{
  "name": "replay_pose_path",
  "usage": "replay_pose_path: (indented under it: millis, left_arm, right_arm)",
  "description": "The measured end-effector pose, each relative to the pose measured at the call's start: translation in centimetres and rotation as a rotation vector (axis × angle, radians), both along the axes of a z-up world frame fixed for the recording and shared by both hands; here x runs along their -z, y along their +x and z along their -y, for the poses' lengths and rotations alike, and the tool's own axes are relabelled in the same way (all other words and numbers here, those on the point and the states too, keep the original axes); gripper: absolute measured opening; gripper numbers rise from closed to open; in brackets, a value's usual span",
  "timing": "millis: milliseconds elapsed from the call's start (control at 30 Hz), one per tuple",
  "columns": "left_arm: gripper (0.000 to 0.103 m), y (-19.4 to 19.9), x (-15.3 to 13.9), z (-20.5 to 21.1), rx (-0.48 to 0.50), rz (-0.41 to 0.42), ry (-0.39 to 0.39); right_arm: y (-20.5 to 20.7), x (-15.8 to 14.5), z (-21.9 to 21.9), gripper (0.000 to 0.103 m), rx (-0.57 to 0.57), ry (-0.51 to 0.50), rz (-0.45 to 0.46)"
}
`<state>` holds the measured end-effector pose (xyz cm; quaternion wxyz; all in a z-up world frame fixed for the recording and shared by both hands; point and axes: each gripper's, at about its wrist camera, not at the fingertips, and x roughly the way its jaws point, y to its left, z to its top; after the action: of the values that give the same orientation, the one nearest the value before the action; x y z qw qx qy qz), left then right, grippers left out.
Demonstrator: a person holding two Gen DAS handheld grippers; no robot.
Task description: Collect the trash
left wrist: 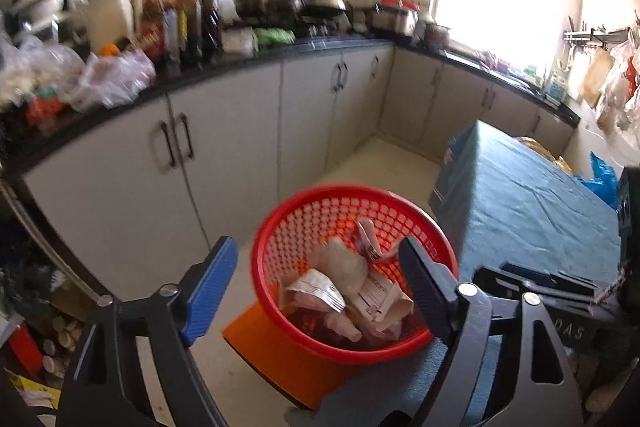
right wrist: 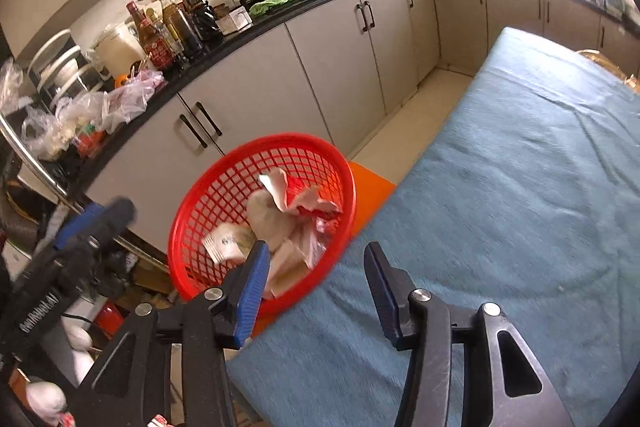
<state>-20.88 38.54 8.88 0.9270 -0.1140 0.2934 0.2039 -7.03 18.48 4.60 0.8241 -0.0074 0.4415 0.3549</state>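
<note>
**Both claws empty, trash in the basket**

Your left gripper (left wrist: 316,283) stands wide apart with nothing between the jaws; through the gap you see straight into the red basket (left wrist: 280,227). Your right gripper (right wrist: 316,283) is about half open, also empty, hanging over the near edge of the table (right wrist: 520,187) with its blue cloth. No earlier view to compare, so only the present spread counts.

Where the trash is: crumpled wrappers (left wrist: 352,287) and paper sit piled in the basket, a red-and-white torn packet (right wrist: 296,199) on top, a pale wad beside it, white printed sachets lower down. The basket rests tilted on an orange stool or board (left wrist: 260,339) just beside the table's corner, between table and the kitchen cupboards (right wrist: 340,59).

Step in hand, as I judge it: drop-off is done for both hands, you are clear of the load. The cloth in the right view looks bare of litter, though the far end is washed out by window glare and can't be checked.

Next move calls for: scan for leftover trash. If any is found, bring one claw over it with jaws already spread, close, then carry to the basket. Watch the basket's tilt; a knock on its rim could tip it off the orange support. The counter's plastic bags (right wrist: 120,99) are likely not part of this.
</note>
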Motion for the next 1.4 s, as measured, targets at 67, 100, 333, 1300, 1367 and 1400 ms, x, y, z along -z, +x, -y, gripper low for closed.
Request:
replay_pose_path:
  millis: [67,100,333,1300,1367,1400]
  left_arm:
    - [0.089,-1.0,-0.6,0.6,-0.025,0.034,0.047]
    - [0.091,-1.7,-1.1,1.2,-0.042,0.060,0.080]
    - [0.101,-4.3,-2.8,4.2,-0.096,0.130,0.219]
    - [0.102,-8.6,2.1,12.5,-0.010,0.001,0.188]
    - [0.102,-8.8,2.4,12.7,-0.002,-0.006,0.190]
    - [0.102,-8.8,2.7,12.9,0.000,-0.012,0.191]
  right_arm:
    - [-0.8,-0.1,0.6,0.054,0.004,-0.015,0.018]
    - [-1.2,-0.1,0.9,0.054,0.005,-0.024,0.030]
    - [-4.1,-0.8,3.0,0.061,0.022,-0.064,0.108]
    - [-11.0,2.1,10.6,0.073,0.144,-0.248,0.173]
    - [-11.1,2.1,10.8,0.074,0.152,-0.253,0.175]
    - [-11.3,2.1,10.9,0.075,0.157,-0.258,0.179]
